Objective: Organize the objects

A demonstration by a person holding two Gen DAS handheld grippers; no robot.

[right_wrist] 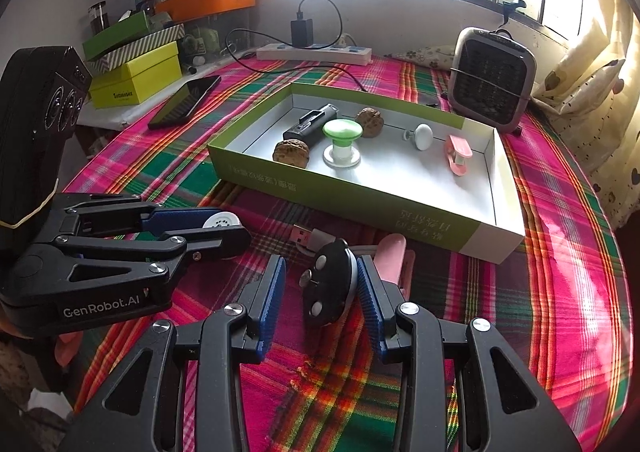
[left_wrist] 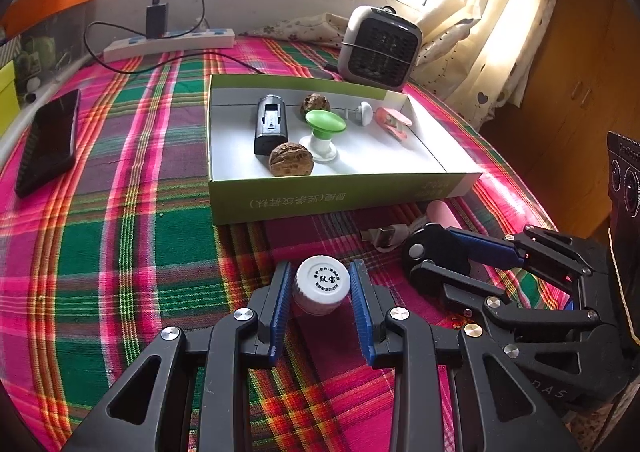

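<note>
While six things already sit in the box (left_wrist: 320, 200) at frame centre, you have more to gather from the cloth (left_wrist: 120, 252) in front of it. Left to right inside the box: a black battery (left_wrist: 269, 124), two walnuts (left_wrist: 291, 160), a green knob (left_wrist: 324, 132), a white knob (left_wrist: 363, 113) and a pink clip (left_wrist: 394, 122).

At lower centre of the left view, your left gripper (left_wrist: 322, 292) has its fingers narrowed around a white-capped bottle (left_wrist: 322, 284); the pads look just beside the cap, and I cannot tell whether they grip it. In the right view, your right gripper (right_wrist: 322, 288) brackets a black key fob (right_wrist: 330, 284), one pad touching it. Beyond it lie a USB plug (right_wrist: 304, 237) and a pink object (right_wrist: 390, 256), still outside the box. Judging by that, you are past halfway.
</note>
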